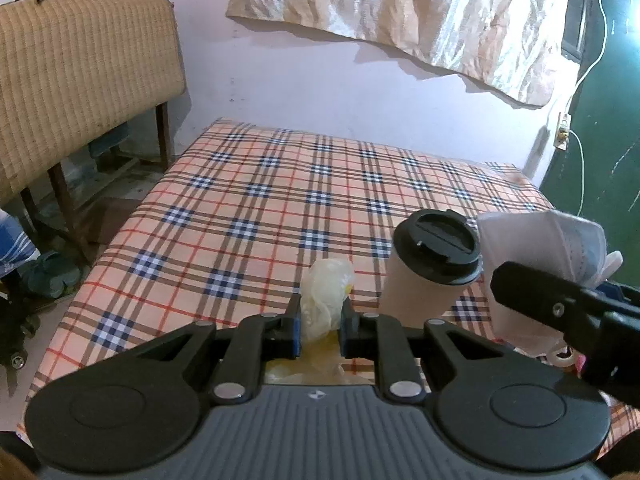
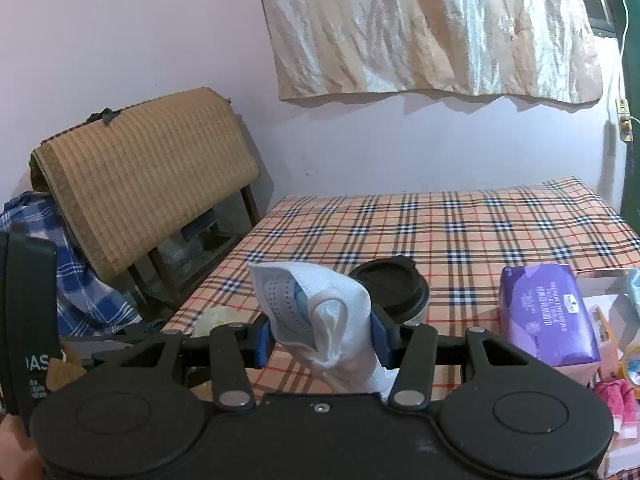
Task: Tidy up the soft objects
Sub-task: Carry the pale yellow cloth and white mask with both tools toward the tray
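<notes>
My left gripper (image 1: 320, 322) is shut on a crumpled pale yellowish plastic wrap (image 1: 326, 292), held above the plaid bed cover (image 1: 248, 216). In the right wrist view my right gripper (image 2: 320, 338) is shut on a bundle of white cloth and a blue-white face mask (image 2: 316, 312). That same bundle (image 1: 540, 240) shows at the right of the left wrist view, behind the right gripper's black finger (image 1: 532, 284). The pale wrap (image 2: 214, 320) peeks out low at the left in the right wrist view.
A paper cup with a black lid (image 1: 432, 268) stands on the bed between the two grippers. A purple tissue pack (image 2: 548, 316), a tape roll (image 2: 632, 364) and a pink cloth (image 2: 618, 400) lie at the right. A mat-draped wooden chair (image 1: 80, 80) stands left of the bed.
</notes>
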Demonstrator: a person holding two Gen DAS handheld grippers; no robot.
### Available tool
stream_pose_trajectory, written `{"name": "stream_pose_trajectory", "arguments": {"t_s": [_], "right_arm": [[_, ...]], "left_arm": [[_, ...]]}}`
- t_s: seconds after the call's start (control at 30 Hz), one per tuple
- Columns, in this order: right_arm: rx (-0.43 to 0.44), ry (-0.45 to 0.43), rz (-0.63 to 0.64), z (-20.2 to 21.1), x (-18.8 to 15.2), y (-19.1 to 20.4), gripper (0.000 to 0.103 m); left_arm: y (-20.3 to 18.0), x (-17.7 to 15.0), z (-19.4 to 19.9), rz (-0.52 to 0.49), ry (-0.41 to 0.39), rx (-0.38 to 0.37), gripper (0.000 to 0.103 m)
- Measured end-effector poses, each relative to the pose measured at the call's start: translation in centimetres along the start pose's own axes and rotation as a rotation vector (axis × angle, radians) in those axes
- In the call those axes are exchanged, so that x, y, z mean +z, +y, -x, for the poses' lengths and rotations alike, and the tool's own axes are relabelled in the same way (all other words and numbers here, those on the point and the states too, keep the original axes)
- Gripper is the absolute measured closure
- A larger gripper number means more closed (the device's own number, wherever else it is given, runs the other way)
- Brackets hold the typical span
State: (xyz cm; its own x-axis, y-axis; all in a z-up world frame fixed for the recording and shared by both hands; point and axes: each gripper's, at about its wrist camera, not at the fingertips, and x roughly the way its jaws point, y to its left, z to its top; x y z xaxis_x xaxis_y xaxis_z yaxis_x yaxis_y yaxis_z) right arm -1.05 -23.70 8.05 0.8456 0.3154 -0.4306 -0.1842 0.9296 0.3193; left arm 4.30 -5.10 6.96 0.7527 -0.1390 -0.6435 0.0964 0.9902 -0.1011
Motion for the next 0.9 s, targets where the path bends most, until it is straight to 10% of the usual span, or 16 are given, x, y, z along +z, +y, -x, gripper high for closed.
{"name": "stream_pose_trajectory", "arguments": {"t_s": [0.9], "right_arm": [[-0.068,-0.040,-0.051,2.1,0.4,-2.9,0.045]], "left_arm": [[-3.7,-0.1,-0.1,-0.045,0.006,-0.081,0.084]]}}
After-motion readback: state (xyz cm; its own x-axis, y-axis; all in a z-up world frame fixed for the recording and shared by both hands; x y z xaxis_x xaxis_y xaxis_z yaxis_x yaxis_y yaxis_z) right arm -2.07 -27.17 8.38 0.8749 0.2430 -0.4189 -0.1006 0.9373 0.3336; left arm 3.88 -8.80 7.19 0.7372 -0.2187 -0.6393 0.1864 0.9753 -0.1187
